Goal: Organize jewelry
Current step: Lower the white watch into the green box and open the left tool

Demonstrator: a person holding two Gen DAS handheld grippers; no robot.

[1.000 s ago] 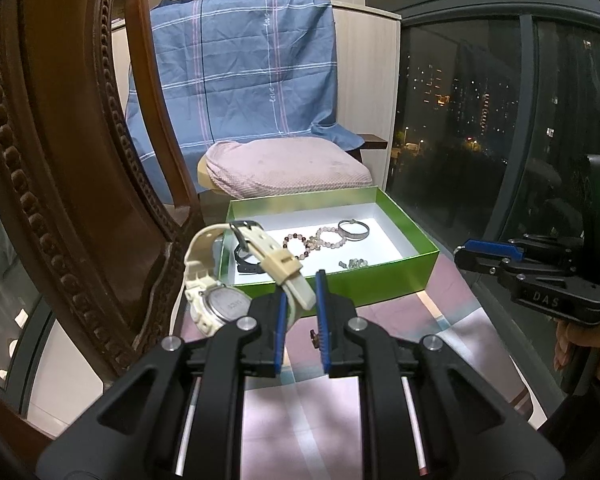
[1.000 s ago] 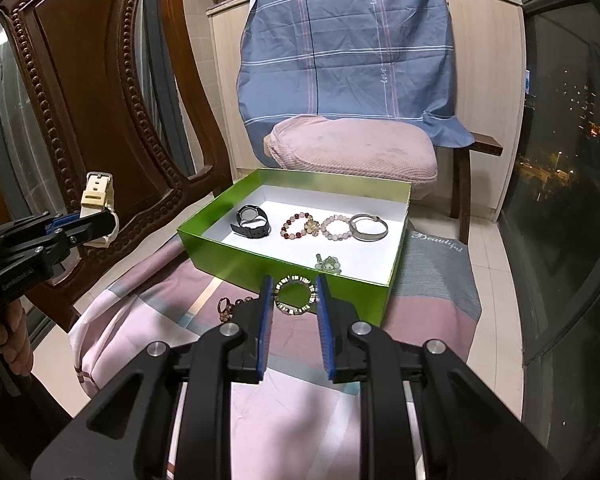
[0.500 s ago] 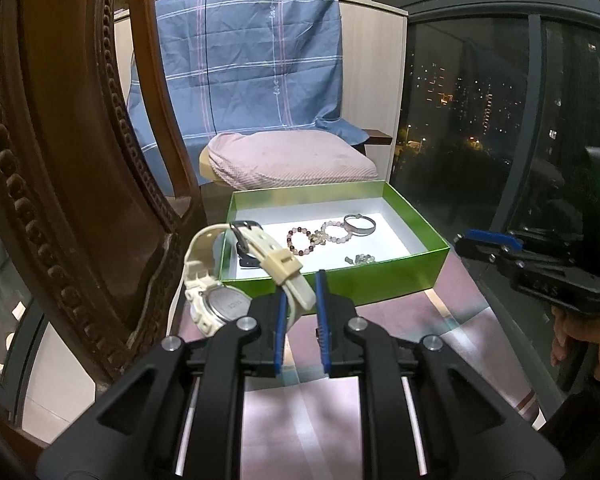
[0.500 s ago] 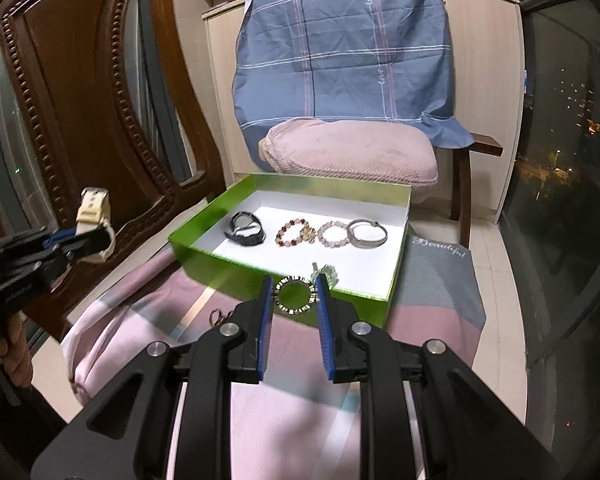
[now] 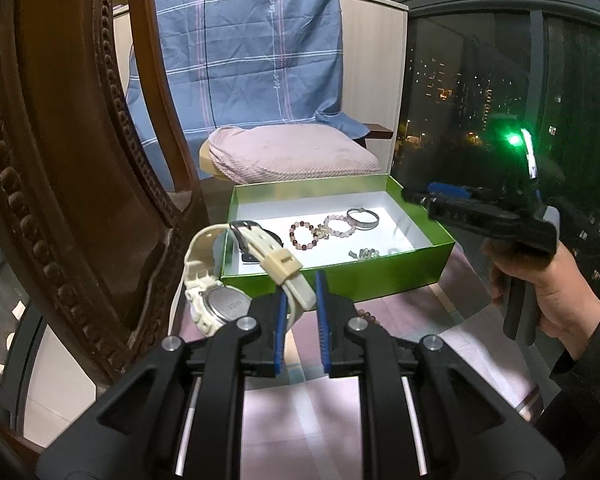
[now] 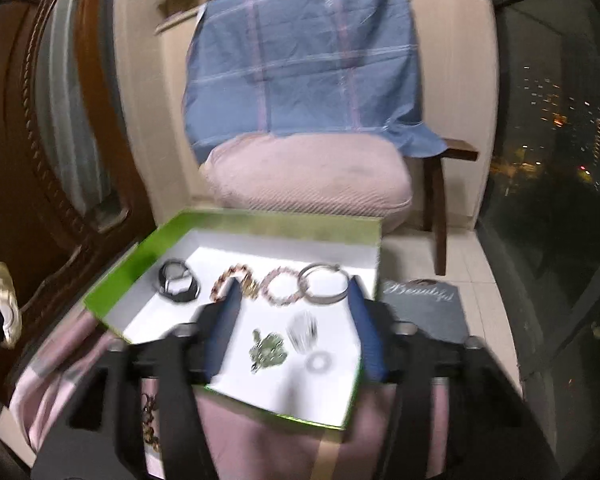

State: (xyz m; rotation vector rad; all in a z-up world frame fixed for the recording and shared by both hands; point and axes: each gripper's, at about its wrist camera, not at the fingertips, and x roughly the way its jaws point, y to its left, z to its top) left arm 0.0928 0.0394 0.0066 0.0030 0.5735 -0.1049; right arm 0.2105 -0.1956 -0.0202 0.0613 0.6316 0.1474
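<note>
My left gripper (image 5: pixel 301 294) is shut on the strap of a cream watch (image 5: pixel 216 300), held in front of the green box's (image 5: pixel 340 280) near wall. My right gripper (image 6: pixel 292 320) is open over the box (image 6: pixel 112 320); a beaded ring (image 6: pixel 302 330) it carried is blurred between its fingers, above the white floor. In the box lie a black watch (image 6: pixel 178 286), two bead bracelets (image 6: pixel 236 282) (image 6: pixel 282 286), a silver bangle (image 6: pixel 324 286) and a green trinket (image 6: pixel 268 352). The right gripper also shows in the left wrist view (image 5: pixel 420 194), at the box's right rim.
The box stands on a pink checked cloth (image 5: pixel 320 400). A carved wooden chair back (image 5: pixel 72 160) rises at the left. Behind are a pink cushion (image 6: pixel 308 176) and a blue plaid cloth (image 6: pixel 300 60). A brown bead string (image 6: pixel 150 424) lies on the cloth. Dark windows are at the right.
My right gripper has moved forward over the box and opened, letting go of the beaded ring. My left gripper still holds the cream watch, a little nearer the box.
</note>
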